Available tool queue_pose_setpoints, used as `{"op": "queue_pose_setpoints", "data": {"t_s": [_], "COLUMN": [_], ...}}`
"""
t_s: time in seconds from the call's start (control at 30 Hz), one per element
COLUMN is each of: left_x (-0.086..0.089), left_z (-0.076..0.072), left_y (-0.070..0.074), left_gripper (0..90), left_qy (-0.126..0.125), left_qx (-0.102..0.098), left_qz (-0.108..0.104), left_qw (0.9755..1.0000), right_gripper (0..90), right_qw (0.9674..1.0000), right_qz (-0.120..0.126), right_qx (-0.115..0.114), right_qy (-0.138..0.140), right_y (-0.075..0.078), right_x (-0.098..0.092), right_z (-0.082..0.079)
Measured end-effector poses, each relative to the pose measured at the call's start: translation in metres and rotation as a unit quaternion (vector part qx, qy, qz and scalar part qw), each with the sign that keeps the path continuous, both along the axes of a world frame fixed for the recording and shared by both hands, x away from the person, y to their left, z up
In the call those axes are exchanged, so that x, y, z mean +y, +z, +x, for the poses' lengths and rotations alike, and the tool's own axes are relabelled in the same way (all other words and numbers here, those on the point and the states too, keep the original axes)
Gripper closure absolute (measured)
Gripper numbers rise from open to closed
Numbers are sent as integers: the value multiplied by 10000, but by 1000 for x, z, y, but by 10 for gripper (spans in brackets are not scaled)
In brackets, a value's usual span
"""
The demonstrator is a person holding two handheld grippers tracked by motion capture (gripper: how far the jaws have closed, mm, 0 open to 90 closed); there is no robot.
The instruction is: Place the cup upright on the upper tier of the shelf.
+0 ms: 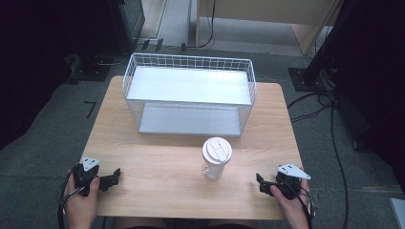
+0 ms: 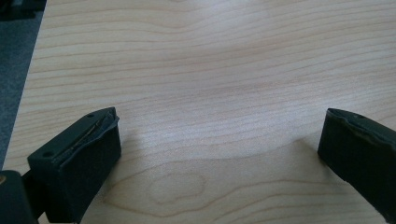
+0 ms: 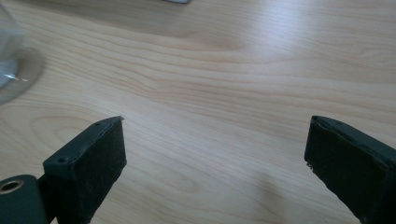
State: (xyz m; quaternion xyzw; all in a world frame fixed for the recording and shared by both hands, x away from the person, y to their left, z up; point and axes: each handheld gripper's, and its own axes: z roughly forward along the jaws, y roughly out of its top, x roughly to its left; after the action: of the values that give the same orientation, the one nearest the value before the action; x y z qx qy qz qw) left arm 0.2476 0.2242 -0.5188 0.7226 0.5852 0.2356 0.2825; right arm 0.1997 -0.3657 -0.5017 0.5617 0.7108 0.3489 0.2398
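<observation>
A clear plastic cup with a white lid stands upright on the wooden table, in front of a white wire basket rack. My left gripper rests at the table's front left, held by a hand, its jaws wide apart over bare wood. At the front right my right gripper points toward the cup, also open with nothing between its jaws. The cup's clear base shows at the left edge of the right gripper view.
The rack has two grey shelves and stands at the table's far half. Dark equipment stands and cables lie on the grey floor around the table. Bare wood stretches between the two grippers.
</observation>
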Motion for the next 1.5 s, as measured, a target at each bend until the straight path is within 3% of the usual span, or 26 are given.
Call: {"op": "queue_pose_setpoints", "data": {"t_s": [0.2,0.43,0.5,0.97,1.5], "left_x": [0,0,0,0,0], "left_z": [0,0,0,0,0], "left_y": [0,0,0,0,0], "left_gripper": [0,0,0,0,0], "left_qy": [0,-4,-2,3,-3], "left_qx": [1,0,-1,-6,-1], "left_qz": [-1,3,2,0,3], "left_qw": [10000,10000,10000,10000,10000], "right_gripper": [51,51,51,51,58], "right_qw": [9996,9987,9984,9932,9891], "right_qz": [196,123,-37,131,521], "right_qx": [-1,-117,-176,-305,-622], "right_qy": [212,471,539,1113,1231], "right_y": [7,16,18,29,41], "right_x": [16,38,51,95,129], "right_z": [1,-1,0,2,7]}}
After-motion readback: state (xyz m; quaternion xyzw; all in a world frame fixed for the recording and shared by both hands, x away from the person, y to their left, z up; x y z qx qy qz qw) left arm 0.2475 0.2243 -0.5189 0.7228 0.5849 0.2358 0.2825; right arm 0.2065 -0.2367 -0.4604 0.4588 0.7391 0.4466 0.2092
